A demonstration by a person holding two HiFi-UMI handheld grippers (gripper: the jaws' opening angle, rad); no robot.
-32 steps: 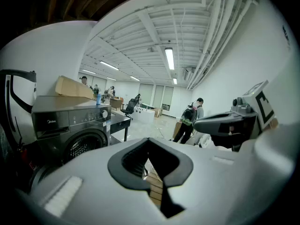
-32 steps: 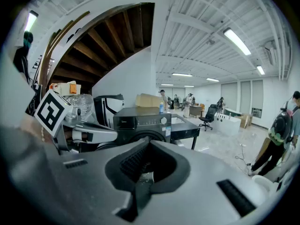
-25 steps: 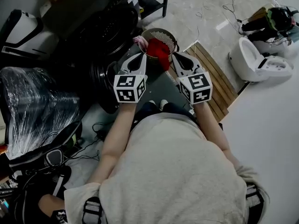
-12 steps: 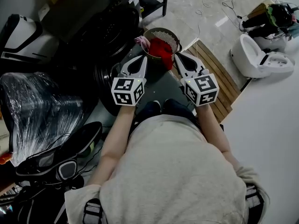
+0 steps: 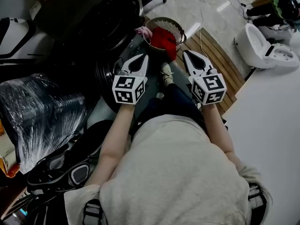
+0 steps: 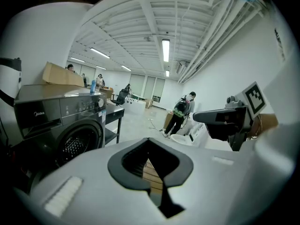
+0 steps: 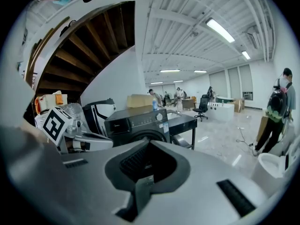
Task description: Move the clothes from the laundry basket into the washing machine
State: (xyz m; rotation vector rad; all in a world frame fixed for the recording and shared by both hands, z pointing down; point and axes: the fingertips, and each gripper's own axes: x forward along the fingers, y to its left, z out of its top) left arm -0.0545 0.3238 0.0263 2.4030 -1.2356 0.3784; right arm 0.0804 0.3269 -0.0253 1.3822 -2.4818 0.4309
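A round laundry basket stands on the floor ahead of me, with a red garment heaped in it and a pink one hanging over its left rim. The dark washing machine is to the basket's left; its drum opening shows in the left gripper view, and the machine also appears in the right gripper view. My left gripper and right gripper are held side by side short of the basket, both shut and empty.
A slatted wooden platform lies right of the basket. A white toilet-like unit sits at far right, and a plastic-wrapped bundle at left. A shoe is planted between the grippers. People stand far off.
Both grippers have sunk a little and stayed shut. A leg and shoe have stepped forward between them toward the basket.
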